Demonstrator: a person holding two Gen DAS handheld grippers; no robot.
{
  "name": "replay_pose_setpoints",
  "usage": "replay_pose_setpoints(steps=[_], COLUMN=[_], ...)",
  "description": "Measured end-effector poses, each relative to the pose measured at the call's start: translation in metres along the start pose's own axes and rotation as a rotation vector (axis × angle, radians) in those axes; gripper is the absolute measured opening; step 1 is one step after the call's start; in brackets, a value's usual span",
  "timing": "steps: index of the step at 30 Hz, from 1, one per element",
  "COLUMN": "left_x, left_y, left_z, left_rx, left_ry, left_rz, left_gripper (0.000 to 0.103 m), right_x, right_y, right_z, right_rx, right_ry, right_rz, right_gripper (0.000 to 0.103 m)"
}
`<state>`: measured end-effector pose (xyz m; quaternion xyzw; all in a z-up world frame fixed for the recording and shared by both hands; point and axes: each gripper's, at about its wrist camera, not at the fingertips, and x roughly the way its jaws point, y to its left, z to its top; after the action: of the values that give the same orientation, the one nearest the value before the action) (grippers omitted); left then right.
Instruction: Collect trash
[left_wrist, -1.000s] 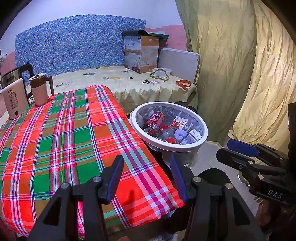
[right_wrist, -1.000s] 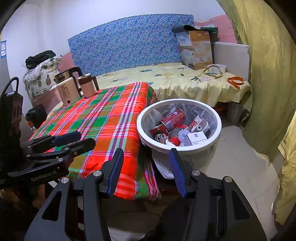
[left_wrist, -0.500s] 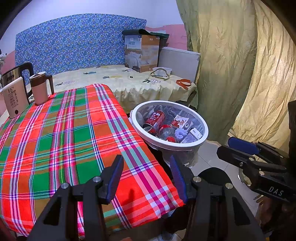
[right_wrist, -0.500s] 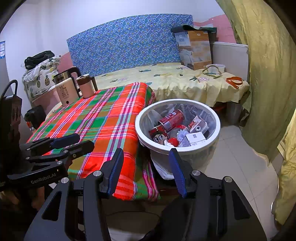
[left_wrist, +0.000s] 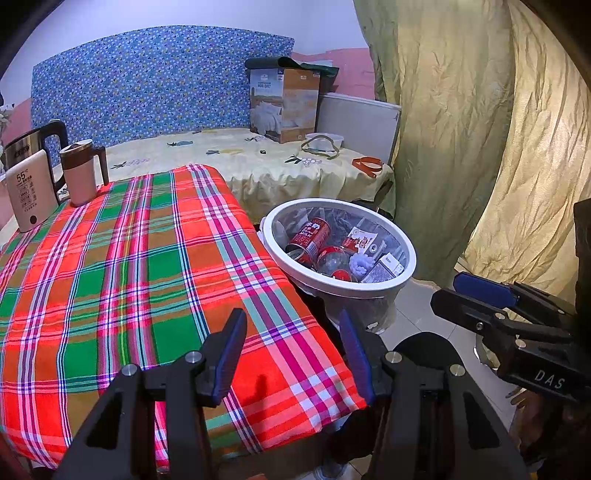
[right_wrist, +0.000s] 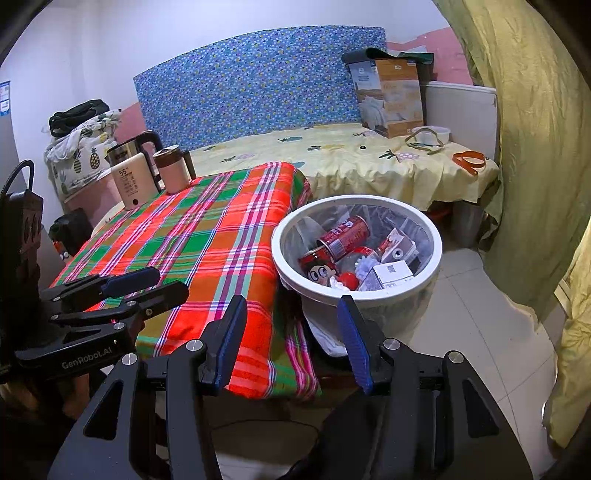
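A white bin (right_wrist: 356, 291) on the floor beside the plaid-covered table (left_wrist: 122, 266) holds red cans (right_wrist: 343, 232), a small carton (right_wrist: 391, 273) and a red cap (all loose inside). The left gripper (left_wrist: 291, 350) and right gripper (right_wrist: 291, 336) hover with jaws spread, holding nothing.

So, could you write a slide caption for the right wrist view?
Open right gripper facing the trash-filled white bin beside the plaid table.
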<state>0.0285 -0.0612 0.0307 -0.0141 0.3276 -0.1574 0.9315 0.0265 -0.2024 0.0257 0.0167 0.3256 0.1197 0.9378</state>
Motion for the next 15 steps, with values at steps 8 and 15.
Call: replay_pose_setpoints(steps=[8, 15], left_x=[0.0, -0.0006], left_y=[-0.0015, -0.0038], left_z=[-0.0003, 0.0006], left_rx=[0.003, 0.011], left_ry=[-0.001, 0.0], left_rz=[0.003, 0.013], left_gripper=[0.054, 0.054], right_x=[0.0003, 0.0005], right_y=[-0.0006, -0.0006], right_z=[0.0001, -0.0002], right_rx=[0.0, 0.0], right_ry=[0.0, 0.003], right_rz=[0.001, 0.0], right_gripper=[0.053, 0.053])
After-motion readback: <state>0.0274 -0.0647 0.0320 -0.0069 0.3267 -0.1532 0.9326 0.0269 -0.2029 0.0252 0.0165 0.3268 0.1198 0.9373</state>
